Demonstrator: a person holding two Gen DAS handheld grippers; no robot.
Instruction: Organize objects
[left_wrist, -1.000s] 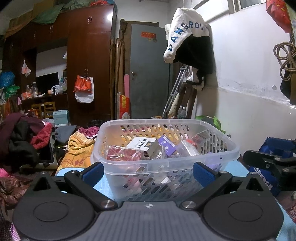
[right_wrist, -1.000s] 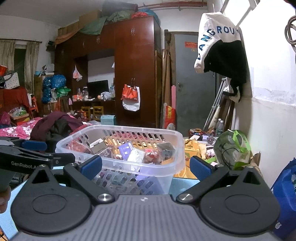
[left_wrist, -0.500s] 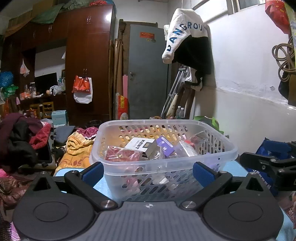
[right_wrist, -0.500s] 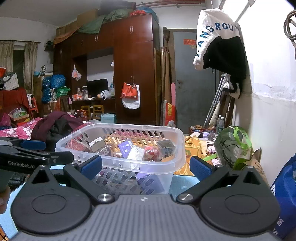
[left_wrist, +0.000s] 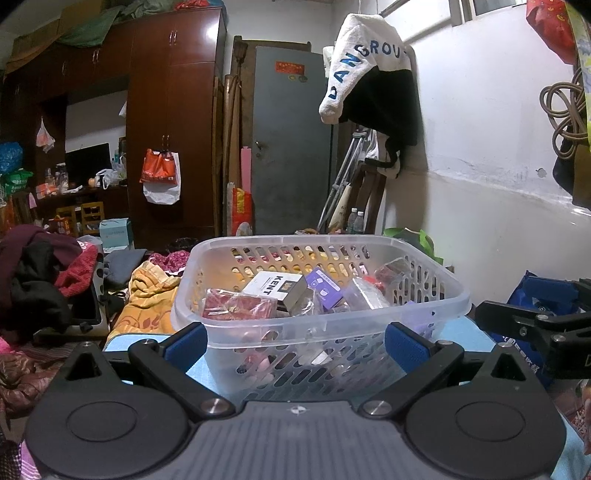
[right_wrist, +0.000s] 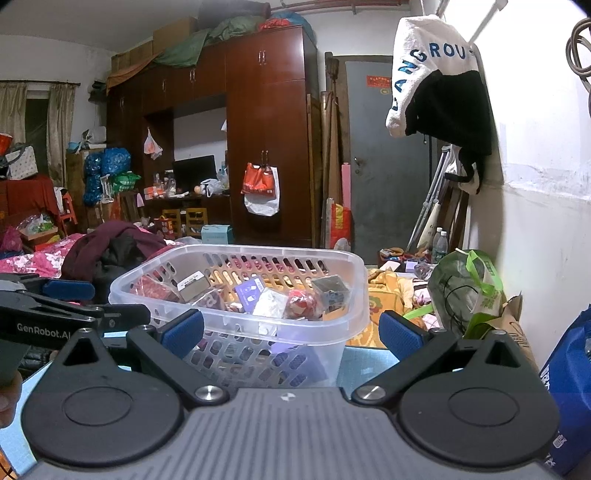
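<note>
A clear perforated plastic basket (left_wrist: 321, 321) stands on a light blue tabletop (left_wrist: 458, 332), right in front of both grippers. Inside lie a white KENT box (left_wrist: 275, 286), a purple box (left_wrist: 323, 288), a red packet (left_wrist: 236, 308) and several other small packs. My left gripper (left_wrist: 295, 343) is open and empty, its blue pads (left_wrist: 186, 341) level with the basket's near wall. My right gripper (right_wrist: 291, 330) is open too, facing the basket (right_wrist: 236, 325) from the right side. Its view shows a purple card (right_wrist: 251, 293) and a red-and-white round item (right_wrist: 301, 302).
A white wall (left_wrist: 498, 221) runs close along the right, with a hanging jacket (left_wrist: 373, 74). A blue bag (right_wrist: 569, 387) and a green bag (right_wrist: 469, 291) sit at the table's right. Piled clothes (left_wrist: 40, 273) lie to the left, a dark wardrobe (right_wrist: 269, 147) behind.
Both cameras have drifted only slightly. The basket and its contents have stayed put, and both grippers have remained open.
</note>
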